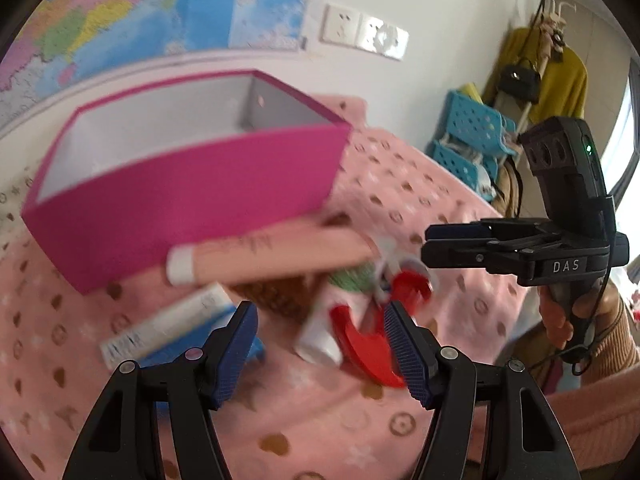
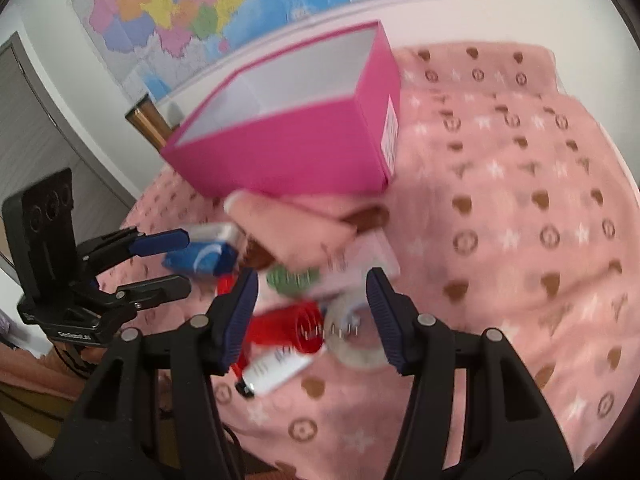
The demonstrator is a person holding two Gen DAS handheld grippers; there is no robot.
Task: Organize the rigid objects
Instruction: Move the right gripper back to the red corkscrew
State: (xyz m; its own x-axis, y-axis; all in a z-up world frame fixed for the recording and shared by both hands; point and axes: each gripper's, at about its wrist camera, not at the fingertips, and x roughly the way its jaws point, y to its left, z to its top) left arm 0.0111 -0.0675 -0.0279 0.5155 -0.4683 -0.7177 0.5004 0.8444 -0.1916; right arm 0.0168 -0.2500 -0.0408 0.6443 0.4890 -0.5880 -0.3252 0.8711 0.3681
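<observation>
An open magenta box (image 1: 188, 184) (image 2: 304, 148) with a white inside stands on a pink blanket (image 1: 404, 184) (image 2: 500, 208). In front of it lies a pile: a pink tube (image 1: 264, 258) (image 2: 288, 224), a white tube (image 1: 160, 326), a blue box (image 2: 200, 260), a red hair roller (image 2: 288, 326), a green roller (image 2: 294, 278), a clear tape roll (image 2: 352, 340) and a red curved piece (image 1: 364, 344). My left gripper (image 1: 320, 344) is open and empty just above the pile. My right gripper (image 2: 312, 312) is open and empty over the rollers; it shows in the left wrist view (image 1: 432, 246).
A map (image 2: 208, 4) hangs on the wall behind the box. Blue plastic baskets (image 1: 468, 140) and a coat rack with a yellow garment (image 1: 560, 84) stand at the right. Wall sockets (image 1: 364, 32) sit above the bed.
</observation>
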